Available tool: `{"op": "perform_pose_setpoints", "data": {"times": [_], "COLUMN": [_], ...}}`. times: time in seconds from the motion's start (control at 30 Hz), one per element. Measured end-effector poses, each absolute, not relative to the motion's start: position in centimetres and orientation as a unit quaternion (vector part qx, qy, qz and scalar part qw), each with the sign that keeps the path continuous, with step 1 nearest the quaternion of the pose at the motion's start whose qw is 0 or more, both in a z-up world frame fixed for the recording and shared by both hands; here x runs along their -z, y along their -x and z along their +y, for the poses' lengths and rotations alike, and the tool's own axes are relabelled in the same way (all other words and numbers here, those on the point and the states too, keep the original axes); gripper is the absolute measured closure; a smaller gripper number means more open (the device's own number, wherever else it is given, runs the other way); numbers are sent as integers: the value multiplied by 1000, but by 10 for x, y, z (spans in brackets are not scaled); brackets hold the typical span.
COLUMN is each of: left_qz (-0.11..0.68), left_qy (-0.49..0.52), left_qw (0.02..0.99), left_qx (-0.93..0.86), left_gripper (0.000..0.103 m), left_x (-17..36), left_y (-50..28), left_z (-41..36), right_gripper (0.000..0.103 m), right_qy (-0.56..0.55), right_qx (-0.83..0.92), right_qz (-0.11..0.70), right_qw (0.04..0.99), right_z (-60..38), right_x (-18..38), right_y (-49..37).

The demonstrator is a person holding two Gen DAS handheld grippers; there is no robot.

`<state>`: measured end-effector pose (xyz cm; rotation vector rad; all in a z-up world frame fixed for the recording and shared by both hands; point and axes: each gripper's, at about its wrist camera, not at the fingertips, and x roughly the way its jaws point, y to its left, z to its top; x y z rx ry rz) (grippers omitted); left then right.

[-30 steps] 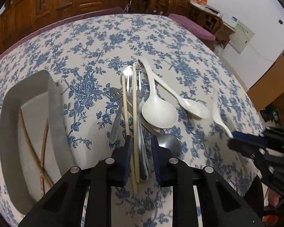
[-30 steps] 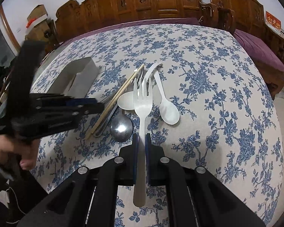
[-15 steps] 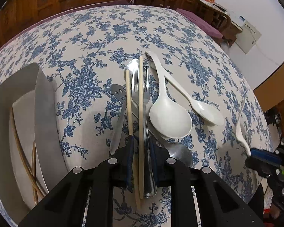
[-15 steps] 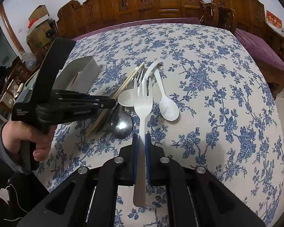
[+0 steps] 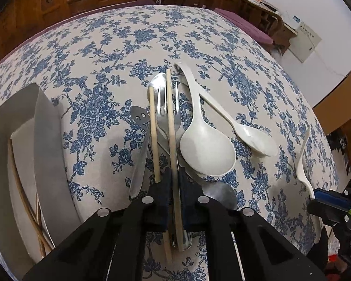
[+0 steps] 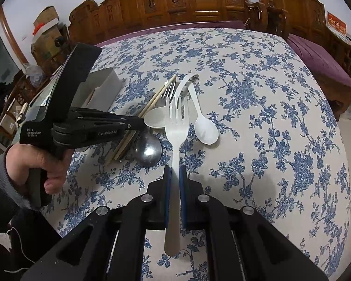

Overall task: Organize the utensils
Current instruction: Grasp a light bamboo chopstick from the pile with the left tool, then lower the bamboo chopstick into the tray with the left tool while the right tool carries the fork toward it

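L gripper [image 5: 174, 180] — my jaws have just been closing, now clamped on one pale wooden chopstick [image 5: 170, 121] near its lower end. Stick runs up toward 12 o'clock over the pile. Second chopstick [image 5: 153, 135] lies just beside it at 9 o'clock, parallel, outside the pads, its near end hidden behind my L finger.

Under both sticks: metal fork [image 5: 162, 107], tines toward 12. Metal utensil w/ a cut-out smiley handle [image 5: 140, 149] at 9 o'clock of the sticks, flat on the cloth. Big white plastic spoon [image 5: 207, 147] at 3 o'clock of the held stick, bowl near my R pad. Smaller white spoon [image 5: 252, 135] further to 3, its handle crossing the big one's near the top. Metal spoon bowl [image 5: 218, 192] at 4 o'clock, partly under the big white spoon.

Grey organizer tray [image 5: 46, 145] well to 9 o'clock on the blue-floral tablecloth [image 5: 93, 53]; a few dark thin sticks [image 5: 23, 199] lie inside — can't tell what kind.

R gripper [image 6: 174, 178] — jaws together on the handle of a white plastic fork [image 6: 176, 128], tines toward 12, handle end poking out behind the pads. Fork held above the cloth, apart from the pile. From R cam my L hand [image 6: 35, 164] grips the L tool at 9 o'clock, nose down into the pile.
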<state>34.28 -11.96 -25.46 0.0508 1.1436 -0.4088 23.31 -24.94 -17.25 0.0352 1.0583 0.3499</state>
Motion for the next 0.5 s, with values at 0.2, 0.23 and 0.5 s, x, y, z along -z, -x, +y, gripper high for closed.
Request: {"op": "perform_pose_setpoints", "data": {"times": [0.2,0.23,0.5], "left_qz": [528,526,503], "left_qy": [-15,-13,-4], "left_qw": [827,828,843], "left_qx": [195,195,193], "left_gripper": [99,99,99], "left_x": [245,242,210], "left_y": [-338,-336,-322], "left_z": [-114,-113,-96], "right_gripper": [94,94,94], "right_qy": [-15,-15,-15], "right_qx": [-164,-165,-170], "right_qz": [501,500,487], "right_qw": [850,850,857], "right_z": [-248,-247,-234], "right_x": [171,171,157], "right_y": [-233,-233,-234]}}
